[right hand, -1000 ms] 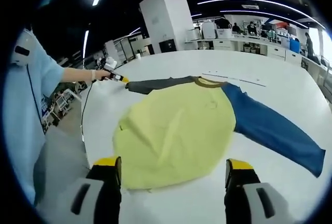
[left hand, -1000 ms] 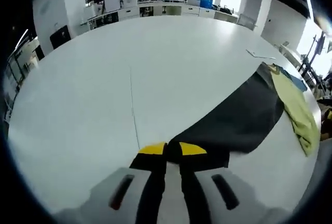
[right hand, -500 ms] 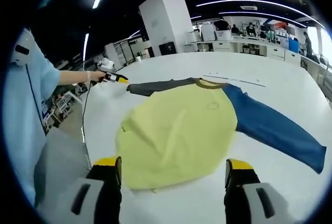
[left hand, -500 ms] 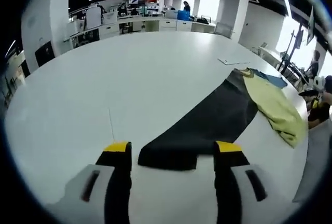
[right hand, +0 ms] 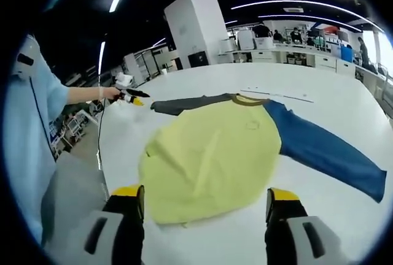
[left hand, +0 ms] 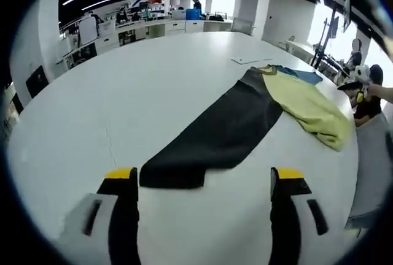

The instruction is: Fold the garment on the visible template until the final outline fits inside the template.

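Yellow-tipped tools (left hand: 204, 176) (right hand: 204, 196) wide apart, empty

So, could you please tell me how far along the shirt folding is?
Barely begun. The shirt lies flat on the table, dark sleeve and blue sleeve both spread out. Left claw and right claw are open, holding nothing. Every fold remains.

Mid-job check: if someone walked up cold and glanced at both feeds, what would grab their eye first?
Most likely the shirt's pale yellow body, spread flat on the white table ahead of the open right tongs. Next, its mismatched sleeves: the blue sleeve reaching right, and the dark grey sleeve stretched out with its cuff lying between the jaws of the open left tongs.
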{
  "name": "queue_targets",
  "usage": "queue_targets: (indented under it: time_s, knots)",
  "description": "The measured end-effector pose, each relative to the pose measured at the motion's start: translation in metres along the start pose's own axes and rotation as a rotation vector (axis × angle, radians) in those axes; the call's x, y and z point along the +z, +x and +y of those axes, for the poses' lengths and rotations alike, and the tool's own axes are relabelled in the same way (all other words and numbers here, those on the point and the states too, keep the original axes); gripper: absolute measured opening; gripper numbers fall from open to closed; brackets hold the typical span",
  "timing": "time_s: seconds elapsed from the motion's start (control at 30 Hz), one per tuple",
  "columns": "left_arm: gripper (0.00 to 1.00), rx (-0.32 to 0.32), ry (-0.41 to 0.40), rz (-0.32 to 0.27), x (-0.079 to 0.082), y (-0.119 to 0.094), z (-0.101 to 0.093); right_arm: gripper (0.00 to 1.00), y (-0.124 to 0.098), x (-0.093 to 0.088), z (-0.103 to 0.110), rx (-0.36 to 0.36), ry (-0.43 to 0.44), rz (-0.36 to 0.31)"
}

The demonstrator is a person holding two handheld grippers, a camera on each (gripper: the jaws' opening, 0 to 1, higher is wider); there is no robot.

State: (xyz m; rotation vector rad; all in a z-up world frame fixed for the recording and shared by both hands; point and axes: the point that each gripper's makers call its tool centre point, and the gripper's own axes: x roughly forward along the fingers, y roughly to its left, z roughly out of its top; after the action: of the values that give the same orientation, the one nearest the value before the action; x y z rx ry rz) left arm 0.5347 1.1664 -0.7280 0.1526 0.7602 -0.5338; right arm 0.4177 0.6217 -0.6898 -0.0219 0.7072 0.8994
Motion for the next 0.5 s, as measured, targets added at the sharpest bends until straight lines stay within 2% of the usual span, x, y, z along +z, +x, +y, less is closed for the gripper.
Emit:
queue_targets:
  time_s: [0.13,0.23,0.3,0.4,0.5]
  knots:
    - [0.7,-0.008,0.028,-0.011,0.001,0.001,-0.008,0.81,-0.001,-0.001,0.0,-0.002,0.005,-0.001]
    - [0.49,-0.027,0.074,-0.002,-0.001,0.001,-0.014,0.81,-0.001,-0.001,0.001,-0.001,0.008,-0.004]
    - [0.4,-0.019,0.076,0.0,-0.002,0.003,-0.013,0.81,-0.002,-0.002,0.002,-0.002,0.014,-0.005]
    - [0.33,-0.003,0.075,0.004,-0.004,0.006,-0.009,0.8,-0.003,-0.004,0.001,-0.005,0.016,-0.002]
    - [0.26,0.019,0.112,0.019,-0.008,0.011,-0.005,0.8,-0.005,-0.004,0.0,-0.008,0.021,-0.002]
